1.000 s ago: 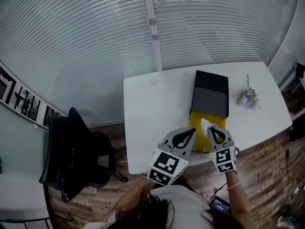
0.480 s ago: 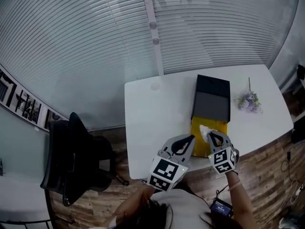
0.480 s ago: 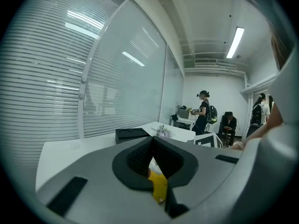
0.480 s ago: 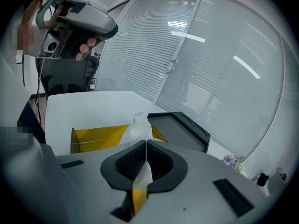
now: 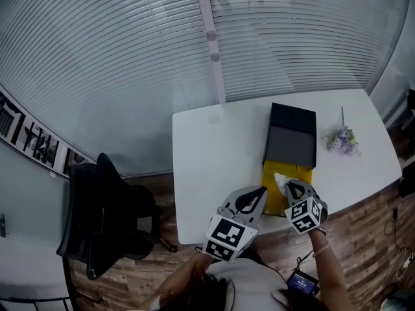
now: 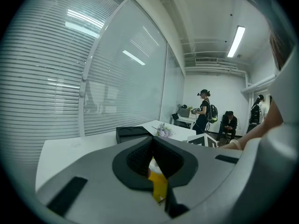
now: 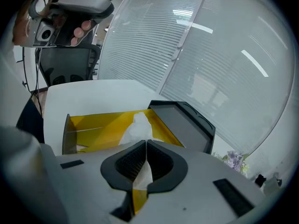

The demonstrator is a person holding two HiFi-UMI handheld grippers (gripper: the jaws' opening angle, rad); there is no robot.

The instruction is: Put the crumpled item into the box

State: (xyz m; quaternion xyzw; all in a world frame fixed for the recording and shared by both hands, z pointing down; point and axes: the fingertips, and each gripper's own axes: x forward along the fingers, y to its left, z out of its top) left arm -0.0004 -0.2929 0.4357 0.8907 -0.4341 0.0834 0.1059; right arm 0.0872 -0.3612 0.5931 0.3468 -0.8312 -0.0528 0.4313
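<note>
A white table (image 5: 214, 161) fills the middle of the head view. On its right part a box (image 5: 298, 172) with a yellow inside is seen, its dark lid (image 5: 292, 141) folded back towards the top of the frame. The right gripper (image 5: 287, 185) is held over the near end of the box, at the lower right of the frame. Its jaws are closed on the crumpled item (image 5: 281, 179) — a white wad pinched between the pads and sticking out past the tips, above the yellow inside. The left gripper (image 5: 258, 194) is held just left of the box — its jaws are brought together with nothing between them. A sprig of purple flowers (image 5: 343, 140) is laid near the table's right edge, and a dark chair (image 5: 104, 206) is seen at the lower left.
</note>
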